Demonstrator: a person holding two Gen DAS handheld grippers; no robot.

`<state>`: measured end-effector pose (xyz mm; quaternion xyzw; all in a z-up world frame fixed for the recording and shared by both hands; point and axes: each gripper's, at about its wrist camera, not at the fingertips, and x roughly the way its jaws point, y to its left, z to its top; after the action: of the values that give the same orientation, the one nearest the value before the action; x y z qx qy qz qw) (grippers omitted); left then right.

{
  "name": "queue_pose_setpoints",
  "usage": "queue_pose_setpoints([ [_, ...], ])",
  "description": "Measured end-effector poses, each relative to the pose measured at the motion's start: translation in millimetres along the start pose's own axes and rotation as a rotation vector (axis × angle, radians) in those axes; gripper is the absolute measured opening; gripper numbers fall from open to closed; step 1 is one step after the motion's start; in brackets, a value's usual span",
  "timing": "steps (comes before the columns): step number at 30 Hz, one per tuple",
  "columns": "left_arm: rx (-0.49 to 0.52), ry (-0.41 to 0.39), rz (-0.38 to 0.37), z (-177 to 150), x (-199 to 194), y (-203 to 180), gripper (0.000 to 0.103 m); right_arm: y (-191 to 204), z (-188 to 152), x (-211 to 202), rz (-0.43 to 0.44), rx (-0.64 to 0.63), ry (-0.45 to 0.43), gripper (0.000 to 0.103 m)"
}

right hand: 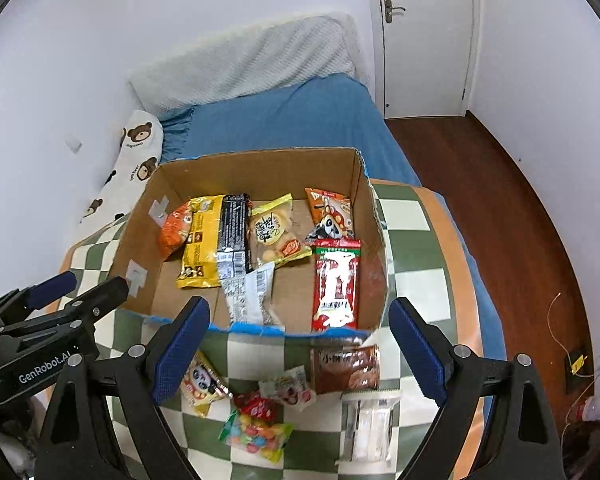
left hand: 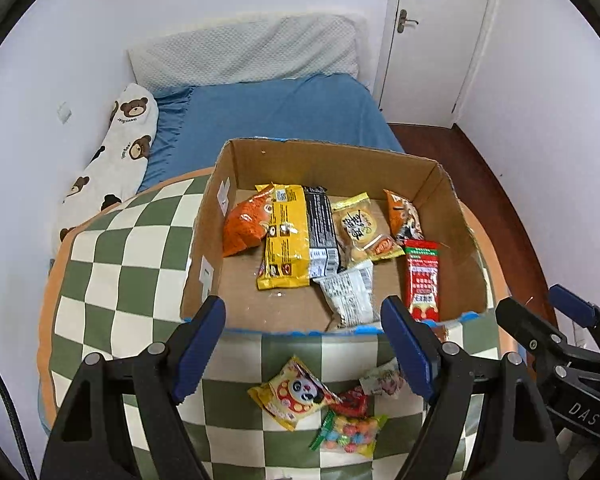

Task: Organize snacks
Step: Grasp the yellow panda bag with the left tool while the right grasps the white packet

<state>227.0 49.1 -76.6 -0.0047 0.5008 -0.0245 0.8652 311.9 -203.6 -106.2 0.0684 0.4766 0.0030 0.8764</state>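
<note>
Both claws, left gripper (left hand: pixel 304 344) and right gripper (right hand: pixel 300 346), hang released over the cardboard box's (right hand: pixel 260 330) near rim (blue-taped), loose snacks (right hand: pixel 256 428) just below.

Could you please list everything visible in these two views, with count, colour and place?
cardboard box: one, brown, on the checked cushion
snacks in box: seven packets, orange, yellow, black, gold, white, red, on its floor
loose snacks: about six, mixed colours, on cushion before the box
checked cushion: one, green-white, on bed
bed sheet: blue
bear pillow: one, white, by wall
door: white, far right
left gripper: open, empty
right gripper: open, empty
</note>
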Motion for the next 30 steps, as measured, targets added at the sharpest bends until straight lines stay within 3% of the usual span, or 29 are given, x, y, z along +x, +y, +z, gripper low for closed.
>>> queue_pose_setpoints([
  [6,-0.007,0.051,0.012,-31.9,4.6,3.0,0.079,-16.0,-33.6,3.1,-0.011,0.051,0.052,0.093],
  [15,-0.042,0.322,0.062,-103.1,84.4,26.9,0.079,-70.7,-107.4,76.4,-0.084,0.145,0.284,0.093],
  [20,0.109,0.395,0.108,-122.9,123.7,16.5,0.079,-98.3,-148.2,124.8,-0.086,0.204,0.427,0.093],
  [24,0.274,0.430,0.150,-124.5,151.2,-2.8,0.079,-105.3,-164.6,147.2,-0.090,0.199,0.480,0.093],
  [27,0.357,0.441,0.130,-124.2,166.7,-18.0,0.079,-106.1,-170.2,159.1,-0.098,0.173,0.497,0.092],
  [28,0.384,0.442,0.114,-124.3,171.9,-24.1,0.079,-105.5,-171.0,161.8,-0.103,0.159,0.495,0.091],
  [30,0.407,0.450,0.084,-124.8,177.6,-32.5,0.079,-104.6,-172.9,166.0,-0.102,0.148,0.501,0.071],
])
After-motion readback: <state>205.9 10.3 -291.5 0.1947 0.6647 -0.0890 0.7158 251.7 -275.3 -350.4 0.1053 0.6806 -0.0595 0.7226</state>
